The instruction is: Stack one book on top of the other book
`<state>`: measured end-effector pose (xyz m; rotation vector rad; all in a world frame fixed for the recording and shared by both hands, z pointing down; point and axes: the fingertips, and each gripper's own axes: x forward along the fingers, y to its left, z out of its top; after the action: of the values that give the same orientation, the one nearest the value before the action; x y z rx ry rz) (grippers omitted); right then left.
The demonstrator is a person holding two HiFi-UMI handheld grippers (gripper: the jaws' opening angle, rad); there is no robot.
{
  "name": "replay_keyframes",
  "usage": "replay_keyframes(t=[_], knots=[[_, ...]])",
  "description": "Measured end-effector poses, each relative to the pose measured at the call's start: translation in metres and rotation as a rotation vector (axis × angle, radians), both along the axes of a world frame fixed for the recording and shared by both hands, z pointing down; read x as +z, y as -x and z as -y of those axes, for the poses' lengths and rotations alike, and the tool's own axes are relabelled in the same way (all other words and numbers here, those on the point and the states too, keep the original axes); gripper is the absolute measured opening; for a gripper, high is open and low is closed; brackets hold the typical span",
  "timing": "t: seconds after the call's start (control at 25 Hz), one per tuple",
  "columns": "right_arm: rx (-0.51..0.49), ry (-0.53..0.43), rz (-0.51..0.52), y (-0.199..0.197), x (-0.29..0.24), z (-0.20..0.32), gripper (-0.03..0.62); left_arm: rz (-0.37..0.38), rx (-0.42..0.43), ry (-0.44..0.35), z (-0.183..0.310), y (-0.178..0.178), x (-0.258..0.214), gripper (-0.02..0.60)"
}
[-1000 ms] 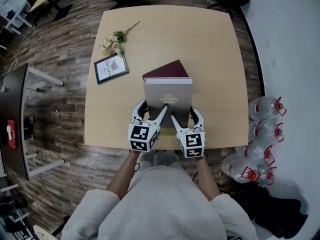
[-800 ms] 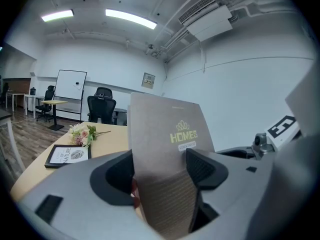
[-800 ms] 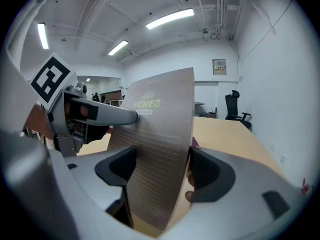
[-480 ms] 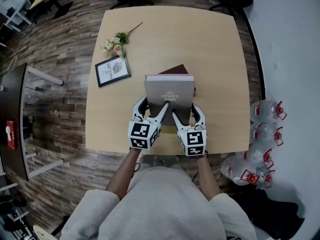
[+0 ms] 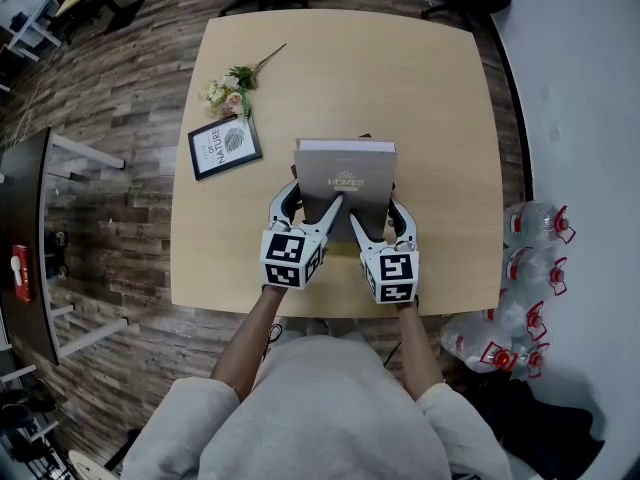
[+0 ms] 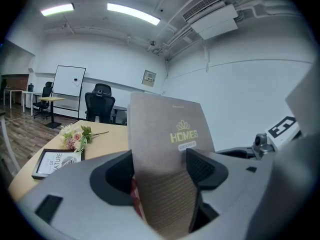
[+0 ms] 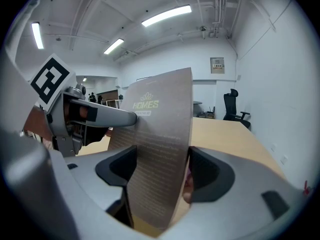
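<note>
A grey-brown book (image 5: 345, 173) with "HOMES" on its cover is held between both grippers, a little above the wooden table (image 5: 440, 88). My left gripper (image 5: 308, 204) is shut on its near left part, my right gripper (image 5: 378, 214) on its near right part. In the left gripper view the book (image 6: 165, 134) stands between the jaws of that gripper (image 6: 160, 170), and in the right gripper view it (image 7: 160, 134) fills the gap of the right gripper (image 7: 162, 171). The maroon book lies under it, almost wholly hidden; a red sliver (image 6: 134, 195) shows by the left jaw.
A framed print (image 5: 225, 148) and a small bunch of flowers (image 5: 228, 90) lie on the table's left part. Several water bottles (image 5: 530, 218) stand on the floor to the right. Office chairs stand beyond the far edge.
Both grippers have carried the grey book away from the person, over the maroon book. The maroon book showed beyond it before and is now covered.
</note>
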<state>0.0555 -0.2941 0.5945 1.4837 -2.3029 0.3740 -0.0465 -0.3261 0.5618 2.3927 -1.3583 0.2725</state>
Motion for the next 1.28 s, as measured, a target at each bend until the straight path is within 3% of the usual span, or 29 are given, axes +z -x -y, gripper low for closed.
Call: replay_keyframes(t=[0.64, 1.28], knots=[[-0.019, 0.028, 0.05, 0.003, 0.01, 0.032, 0.328, -0.011, 0.007, 0.064, 0.037, 0.002, 0.017, 0.324], [-0.045, 0.102, 0.061, 0.004, 0.032, 0.058, 0.33, 0.031, 0.045, 0.114, 0.067, 0.0, 0.045, 0.336]])
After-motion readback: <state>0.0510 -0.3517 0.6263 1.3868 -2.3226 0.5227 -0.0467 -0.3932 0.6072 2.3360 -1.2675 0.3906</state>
